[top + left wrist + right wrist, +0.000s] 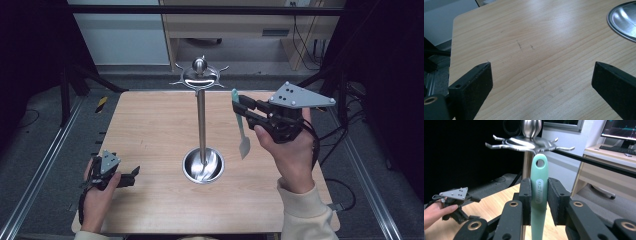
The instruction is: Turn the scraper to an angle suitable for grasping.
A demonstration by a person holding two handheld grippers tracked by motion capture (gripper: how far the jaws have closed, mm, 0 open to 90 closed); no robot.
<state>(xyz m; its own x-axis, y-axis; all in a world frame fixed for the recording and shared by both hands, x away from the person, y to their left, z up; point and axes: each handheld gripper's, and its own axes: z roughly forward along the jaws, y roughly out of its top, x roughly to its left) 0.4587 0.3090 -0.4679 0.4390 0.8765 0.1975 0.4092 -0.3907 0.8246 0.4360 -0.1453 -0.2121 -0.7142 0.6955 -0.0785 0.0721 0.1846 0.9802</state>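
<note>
Fingers [526,202] of the right gripper [539,202] clamp a mint-green plastic spatula [539,192] below the steel hook stand [529,143]; left gripper [541,80] gapes over bare wooden worktop [536,42].

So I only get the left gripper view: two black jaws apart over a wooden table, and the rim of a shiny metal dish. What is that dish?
Observer: It is the round base of a tall steel stand with hooks on top.
Operator: And the other hand?
Observer: The right gripper is shut on a mint-green plastic utensil, held upright beside the pole.
Operator: Is it hung yet?
Observer: No; its handle hole sits just below the hooked crown, on no hook.
</note>
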